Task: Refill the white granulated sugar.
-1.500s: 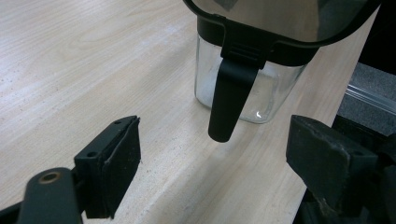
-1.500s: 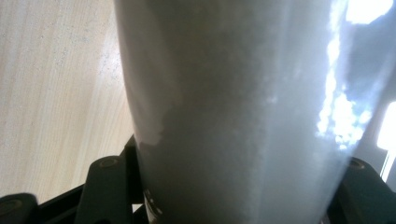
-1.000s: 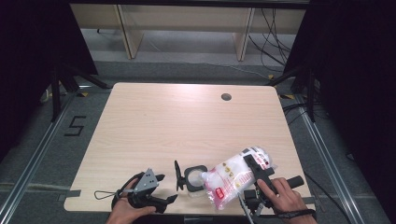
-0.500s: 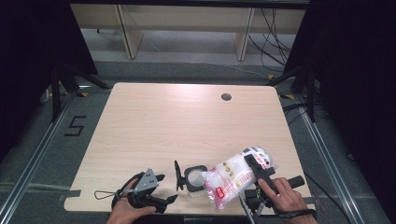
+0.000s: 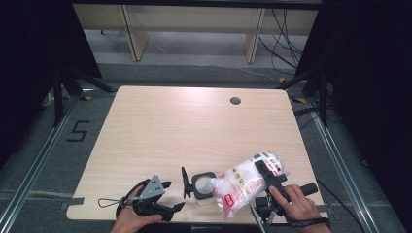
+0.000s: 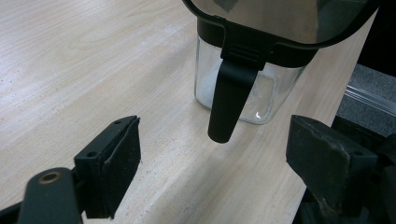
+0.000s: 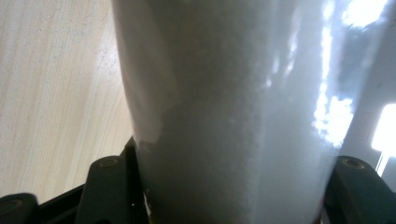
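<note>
- Left gripper (image 5: 165,209): rests on the table (image 5: 194,131) at the near edge, hand on it, jaws apart with nothing between them. The left gripper view has the pads (image 6: 114,175) wide open and aimed at the jar's flip-lid latch (image 6: 231,98), well short of it. My read: parked on standby, ready to steady the jar or deal with the lid if needed.
- Jar (image 5: 201,187): small clear glass with a black rim, upright on the table just right of the left gripper. Lid (image 5: 185,182) is swung open to the left, so the mouth is free on the bag side. Looks nearly empty; there may be a thin white layer at the bottom, hard to tell.
- Bag (image 5: 245,187): clear pouch of white granules with a red label, tilted so the low end is at the jar mouth and the high end points up and right. Looks like a pour into the jar. Can't see whether anything is flowing.
- Right gripper (image 5: 265,179): clamped across the bag's body; the right gripper view has the bag (image 7: 233,116) pressed between both jaws. Gripping mid-body lets the hand set the tilt and keep the spout end over the jar.
</note>
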